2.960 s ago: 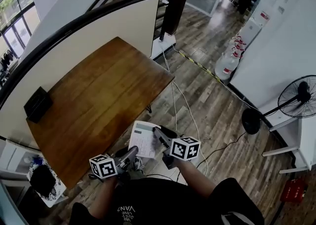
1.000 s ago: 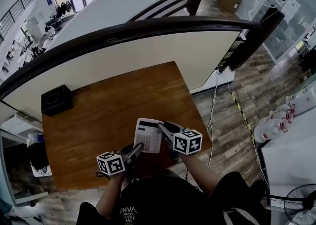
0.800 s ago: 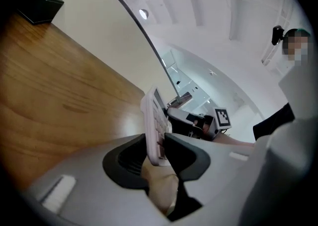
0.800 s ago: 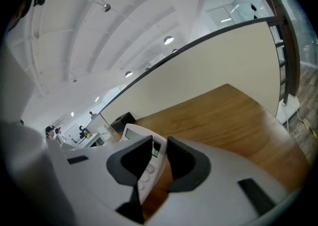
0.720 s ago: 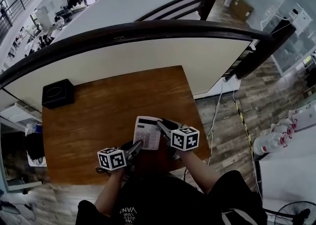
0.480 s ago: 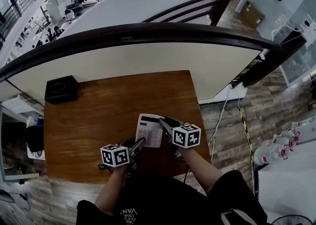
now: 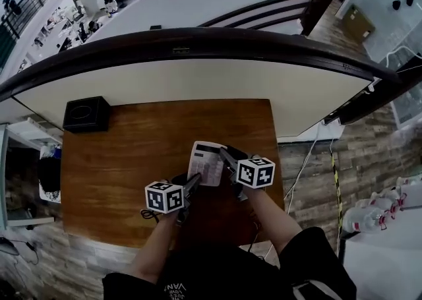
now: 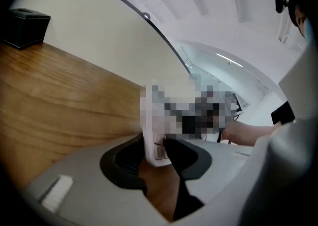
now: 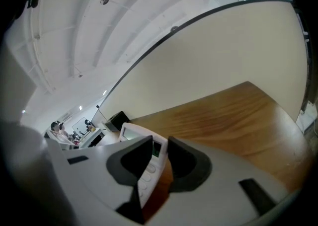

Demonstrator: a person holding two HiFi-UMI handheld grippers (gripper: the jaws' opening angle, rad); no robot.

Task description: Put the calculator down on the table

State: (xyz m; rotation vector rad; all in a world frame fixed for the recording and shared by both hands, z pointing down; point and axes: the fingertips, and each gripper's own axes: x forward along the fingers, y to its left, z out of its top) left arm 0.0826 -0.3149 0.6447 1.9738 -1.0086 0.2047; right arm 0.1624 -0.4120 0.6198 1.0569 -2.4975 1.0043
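A white pocket calculator [image 7: 208, 162] with a grey display sits low and centre in the head view, over the near part of a brown wooden table [image 7: 132, 160], caught between two grey claws. It lies tilted, display end toward the top of the frame; whether its underside touches the wood cannot be made out.

The left gripper [image 7: 195, 180] reaches up and rightward from the lower centre, its marker cube [image 7: 165, 197] behind it and a bare forearm [image 7: 158, 246] running down to the frame's bottom edge. In the left gripper view its jaws have just been opening, yet both dark pads lie against the calculator's lower corner between them.

The right gripper [image 7: 227, 155] comes in from the lower right, angled up and leftward, its cube [image 7: 255, 171] just right of the calculator and its forearm [image 7: 267, 210] trailing to the lower right. In the right gripper view its jaws pinch the calculator's side edge by the keys.

A black square box [image 7: 86, 114] stands at the table's upper left corner, well apart.
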